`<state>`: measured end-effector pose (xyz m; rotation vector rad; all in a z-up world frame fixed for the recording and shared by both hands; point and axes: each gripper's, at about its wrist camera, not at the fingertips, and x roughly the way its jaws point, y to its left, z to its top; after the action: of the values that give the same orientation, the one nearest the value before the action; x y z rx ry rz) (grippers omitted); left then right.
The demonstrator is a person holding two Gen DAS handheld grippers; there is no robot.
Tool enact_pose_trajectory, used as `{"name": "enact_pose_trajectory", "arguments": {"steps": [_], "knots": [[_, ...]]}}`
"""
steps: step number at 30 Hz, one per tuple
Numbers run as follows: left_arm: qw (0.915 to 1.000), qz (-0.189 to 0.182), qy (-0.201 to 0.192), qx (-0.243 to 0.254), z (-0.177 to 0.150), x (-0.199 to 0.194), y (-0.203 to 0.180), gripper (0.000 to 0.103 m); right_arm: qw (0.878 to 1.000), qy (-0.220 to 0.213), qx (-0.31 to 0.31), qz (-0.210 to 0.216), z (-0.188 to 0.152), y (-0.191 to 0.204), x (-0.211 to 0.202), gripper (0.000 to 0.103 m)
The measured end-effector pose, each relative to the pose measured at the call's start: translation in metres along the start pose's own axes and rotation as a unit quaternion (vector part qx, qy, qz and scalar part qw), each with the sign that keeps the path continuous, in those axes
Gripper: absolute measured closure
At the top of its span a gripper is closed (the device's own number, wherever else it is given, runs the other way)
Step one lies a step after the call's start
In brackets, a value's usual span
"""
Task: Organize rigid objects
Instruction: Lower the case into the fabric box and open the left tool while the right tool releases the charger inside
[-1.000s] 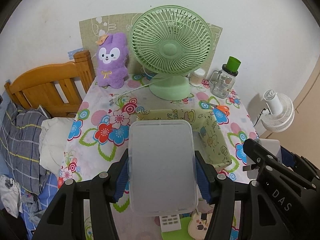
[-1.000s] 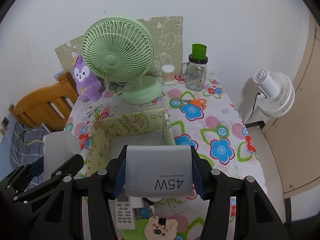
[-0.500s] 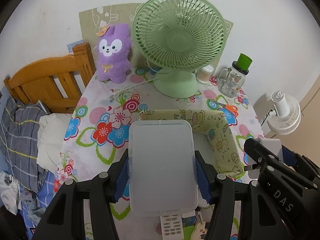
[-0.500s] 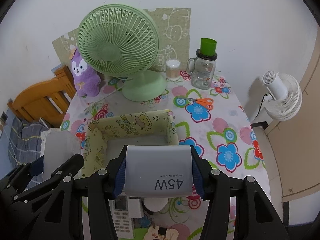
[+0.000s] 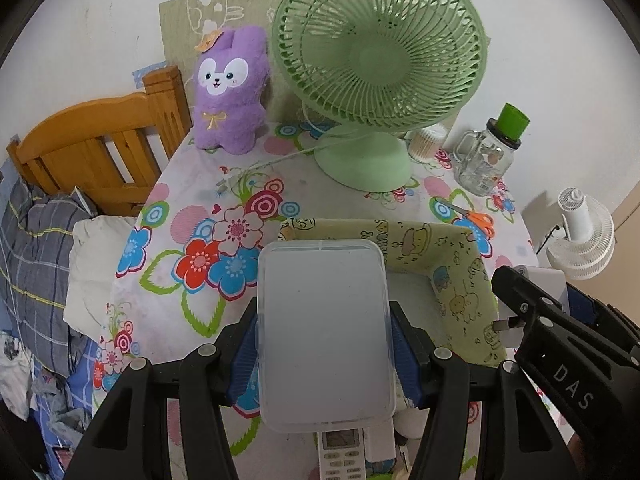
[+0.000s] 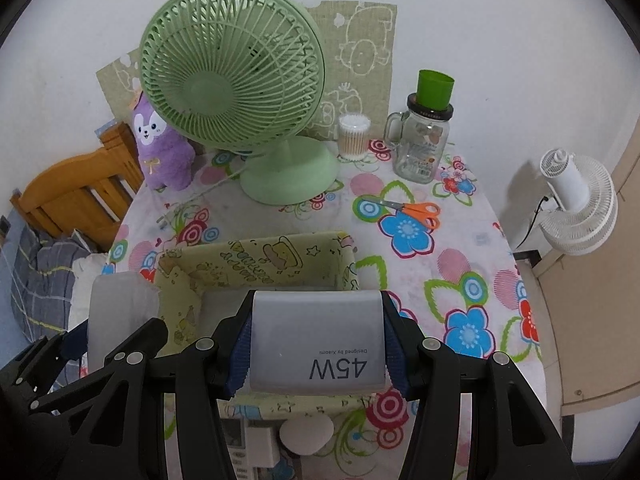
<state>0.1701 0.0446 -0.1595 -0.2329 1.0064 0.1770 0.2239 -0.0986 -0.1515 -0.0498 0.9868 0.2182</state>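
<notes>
We carry both loads toward the yellow fabric bin (image 6: 256, 264) at table centre, left gripper (image 5: 324, 344) clamped on the frosted plastic case (image 5: 326, 332), right gripper (image 6: 316, 344) clamped on the 45W charger (image 6: 316, 344), next lowering each inside its walls before releasing.

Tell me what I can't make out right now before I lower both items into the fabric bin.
- fabric bin floor: mostly covered by the charger in the right wrist view and the clear box in the left.
- remote control: cut off at the bottom edge.
- Clear box contents: frosted, unreadable.
</notes>
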Motion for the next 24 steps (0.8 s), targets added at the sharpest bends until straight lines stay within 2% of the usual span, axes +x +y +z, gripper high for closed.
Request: {"name": "enact_pose_trajectory", "arguments": {"steps": [24], "knots": [[0.9996, -0.003, 0.026, 0.004, 0.001, 0.065, -0.015, 0.042, 0.999, 0.036, -0.015, 0.006, 0.019, 0.006, 0.078, 0.045]]}}
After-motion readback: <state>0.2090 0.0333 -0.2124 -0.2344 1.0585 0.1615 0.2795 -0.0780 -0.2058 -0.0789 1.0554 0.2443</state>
